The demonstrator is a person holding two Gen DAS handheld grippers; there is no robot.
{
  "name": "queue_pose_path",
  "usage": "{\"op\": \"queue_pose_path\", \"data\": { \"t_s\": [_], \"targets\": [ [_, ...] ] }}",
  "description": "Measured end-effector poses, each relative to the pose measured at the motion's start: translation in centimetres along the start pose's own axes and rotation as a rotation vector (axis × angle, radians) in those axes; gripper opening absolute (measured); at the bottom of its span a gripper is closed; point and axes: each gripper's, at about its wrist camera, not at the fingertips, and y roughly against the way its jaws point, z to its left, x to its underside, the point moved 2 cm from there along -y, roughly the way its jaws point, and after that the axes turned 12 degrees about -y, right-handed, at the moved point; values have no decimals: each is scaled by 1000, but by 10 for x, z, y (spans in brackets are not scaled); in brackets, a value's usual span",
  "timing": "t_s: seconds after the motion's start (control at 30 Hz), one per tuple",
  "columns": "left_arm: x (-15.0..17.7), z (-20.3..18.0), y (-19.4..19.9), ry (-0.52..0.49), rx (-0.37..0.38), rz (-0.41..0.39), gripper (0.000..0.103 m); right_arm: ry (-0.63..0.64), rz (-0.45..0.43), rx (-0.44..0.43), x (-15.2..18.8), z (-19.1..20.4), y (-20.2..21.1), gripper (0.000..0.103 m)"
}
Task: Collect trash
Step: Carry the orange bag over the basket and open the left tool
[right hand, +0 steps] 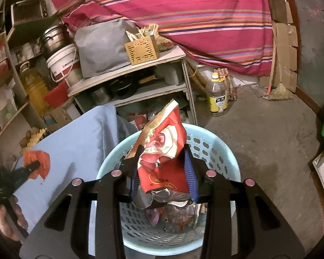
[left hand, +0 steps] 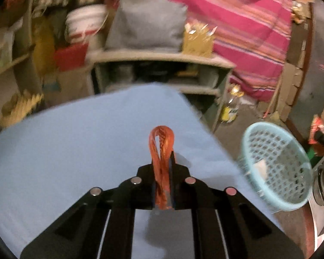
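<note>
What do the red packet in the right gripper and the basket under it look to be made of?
Red packet: thin glossy printed film, probably plastic with a foil lining; it crumples and shows silver at the bottom edge.
Basket: pale blue moulded plastic, matte, with regular perforated walls.

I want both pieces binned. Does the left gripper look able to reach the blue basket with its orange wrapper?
Probably yes. The left gripper is shut on the orange wrapper, and the basket stands open-topped beside the blue cloth's edge; only the right gripper hangs over it.
</note>
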Motion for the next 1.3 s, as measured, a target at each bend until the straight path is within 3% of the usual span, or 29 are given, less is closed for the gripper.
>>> {"op": "queue_pose_path", "data": {
  "t_s": [0.17,0.4,0.73,0.77,0.83,0.87,1.03,1.3],
  "targets": [
    [-29,-45,12,-61,36,-57,9,2,-7,4,2,-2,4,37],
    [-52,-119,1,-148,131,-75,9,-4,-7,29,4,-12,6,37],
    [-53,-182,-58,-189,250,38,11,-56,-8,76,2,-48,11,38],
    [-53,-184,-61,-181,257,44,16,-63,-7,80,2,-51,11,38],
    [-54,-183,-66,-157,260,49,46,-74,-8,84,1,-56,11,38],
    [-54,-183,-66,-151,248,44,69,-79,-8,85,0,-59,11,38],
    [-49,-175,-59,-157,198,22,70,-82,-4,85,0,-61,9,38],
    [-33,-136,-31,-147,51,-29,93,-43,29,44,7,-35,-8,38]
  ]
}}
